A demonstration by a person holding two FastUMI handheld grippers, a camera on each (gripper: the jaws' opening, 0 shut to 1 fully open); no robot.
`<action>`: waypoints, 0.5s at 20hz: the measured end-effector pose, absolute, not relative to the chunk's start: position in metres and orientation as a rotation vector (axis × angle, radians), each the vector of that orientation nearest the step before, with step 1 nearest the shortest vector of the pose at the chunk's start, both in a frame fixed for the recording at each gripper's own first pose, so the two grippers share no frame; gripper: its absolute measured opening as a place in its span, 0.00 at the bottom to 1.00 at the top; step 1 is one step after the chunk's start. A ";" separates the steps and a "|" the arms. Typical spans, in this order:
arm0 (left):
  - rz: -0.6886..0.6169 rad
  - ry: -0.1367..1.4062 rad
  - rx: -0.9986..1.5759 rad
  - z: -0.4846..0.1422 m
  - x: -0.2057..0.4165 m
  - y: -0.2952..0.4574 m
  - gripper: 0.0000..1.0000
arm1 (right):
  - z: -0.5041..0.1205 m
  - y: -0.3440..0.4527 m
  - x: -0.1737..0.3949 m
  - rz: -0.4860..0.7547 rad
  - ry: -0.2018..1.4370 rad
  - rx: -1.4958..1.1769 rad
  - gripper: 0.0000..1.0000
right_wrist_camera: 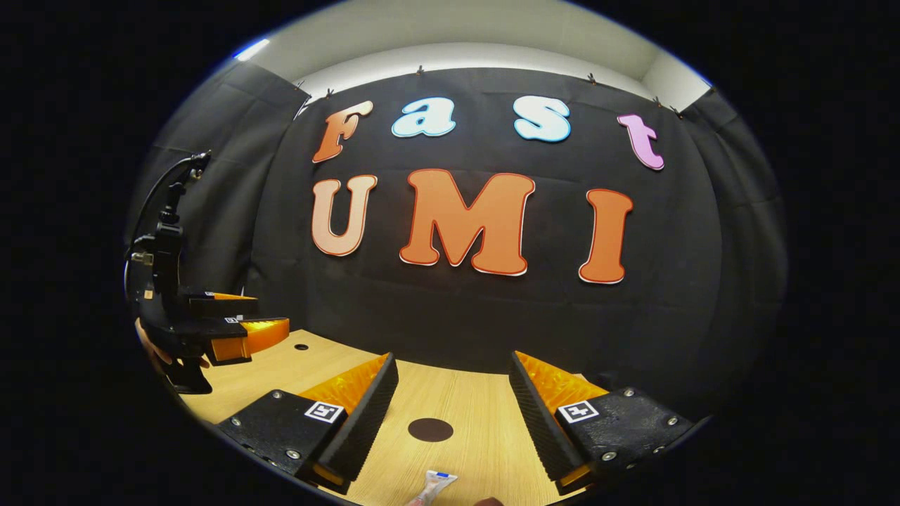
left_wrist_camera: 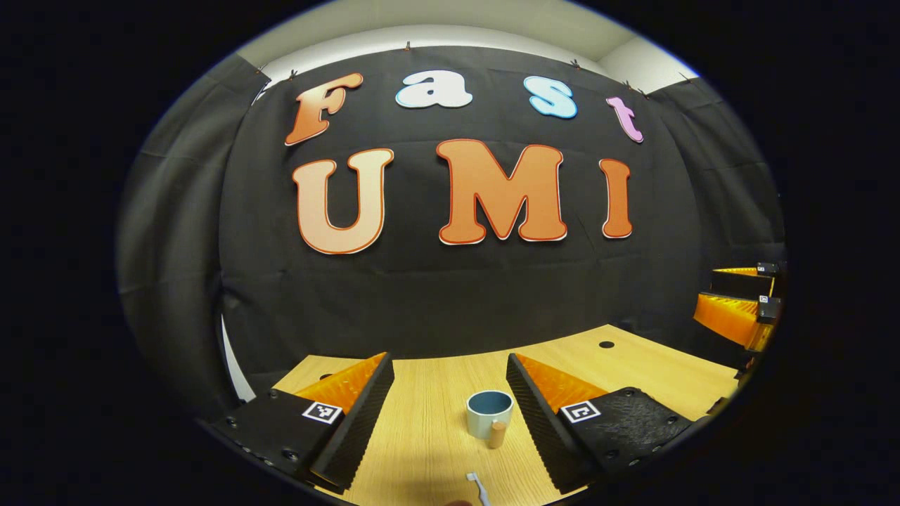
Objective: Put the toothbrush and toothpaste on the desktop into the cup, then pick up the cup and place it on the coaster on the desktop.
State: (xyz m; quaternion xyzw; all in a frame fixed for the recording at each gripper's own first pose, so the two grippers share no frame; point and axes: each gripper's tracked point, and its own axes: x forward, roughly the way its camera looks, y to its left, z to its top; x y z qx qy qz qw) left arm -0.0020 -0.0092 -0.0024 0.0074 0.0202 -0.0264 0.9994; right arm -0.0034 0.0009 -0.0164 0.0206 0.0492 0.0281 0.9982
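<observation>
A recording booth: black cloth walls (left_wrist_camera: 450,295) pinned up behind a bare wooden desktop (left_wrist_camera: 436,422).

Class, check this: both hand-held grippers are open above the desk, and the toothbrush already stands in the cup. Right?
Not quite. In the left gripper view the toothbrush lies on the desk, in front of the cup, not in it. The rest holds.

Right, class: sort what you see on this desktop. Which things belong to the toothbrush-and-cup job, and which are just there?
Belongs to the job:
- cup, standing upright
- toothbrush, lying near the view's bottom edge
- toothpaste, lying flat
- coaster, bare
- left gripper and right gripper, both open

Just there:
- desktop
- round hole in the desktop
</observation>
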 end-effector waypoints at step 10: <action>-0.127 0.349 -0.020 -0.067 0.002 -0.028 0.97 | -0.062 0.003 -0.011 0.097 0.342 0.087 0.94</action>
